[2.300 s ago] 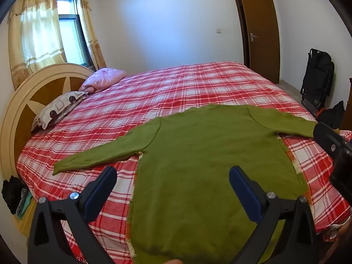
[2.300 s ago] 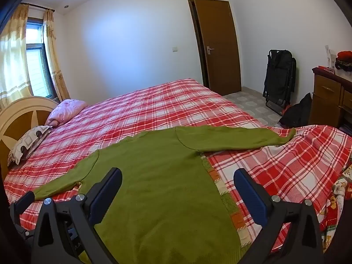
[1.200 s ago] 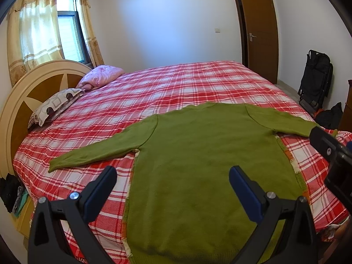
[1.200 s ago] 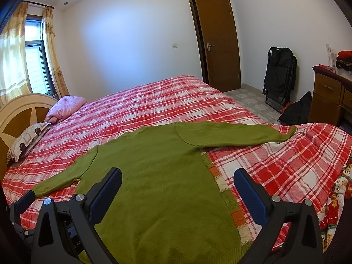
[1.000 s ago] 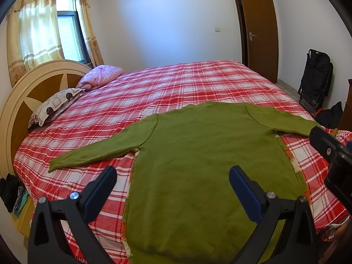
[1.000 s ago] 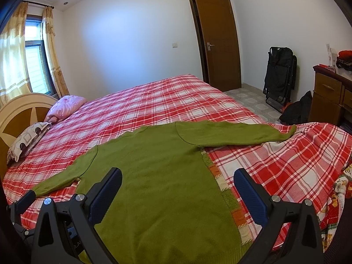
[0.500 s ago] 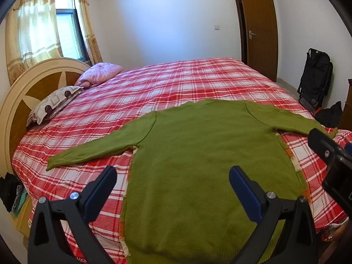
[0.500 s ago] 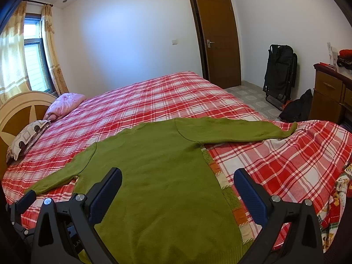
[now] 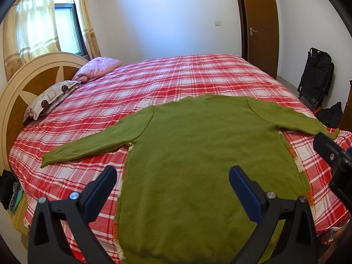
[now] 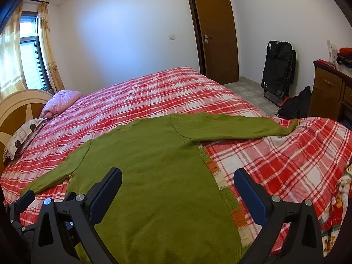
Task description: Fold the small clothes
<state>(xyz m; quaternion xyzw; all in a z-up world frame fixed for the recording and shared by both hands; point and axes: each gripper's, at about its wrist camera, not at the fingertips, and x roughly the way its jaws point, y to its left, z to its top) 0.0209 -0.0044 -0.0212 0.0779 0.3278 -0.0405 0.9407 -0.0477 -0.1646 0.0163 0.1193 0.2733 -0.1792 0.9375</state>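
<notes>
A green knit sweater (image 9: pixel 198 154) (image 10: pixel 154 165) lies flat and face down on the red plaid bedspread (image 9: pixel 187 77) (image 10: pixel 297 165), both sleeves spread out sideways. My left gripper (image 9: pixel 171 182) hovers open above the sweater's lower half, holding nothing. My right gripper (image 10: pixel 178 184) also stands open, over the sweater's right side and hem, with nothing between its blue pads. The left sleeve cuff (image 9: pixel 47 159) points toward the headboard; the right cuff (image 10: pixel 292 125) lies near the bed's foot corner. A multicoloured lining edge (image 10: pixel 222 187) shows along the sweater's side seam.
Two pillows (image 9: pixel 72 81) rest by the round wooden headboard (image 9: pixel 26 83). A brown door (image 10: pixel 216 37), a folded black chair (image 10: pixel 278 70), a black bag (image 10: pixel 296 105) and a wooden dresser (image 10: pixel 330 92) stand to the right. A curtained window (image 9: pixel 63 26) is at the left.
Both grippers have risen and drawn back slightly, so the sweater sits a little lower and smaller in view. The sweater itself has not moved; both grippers stay open.
</notes>
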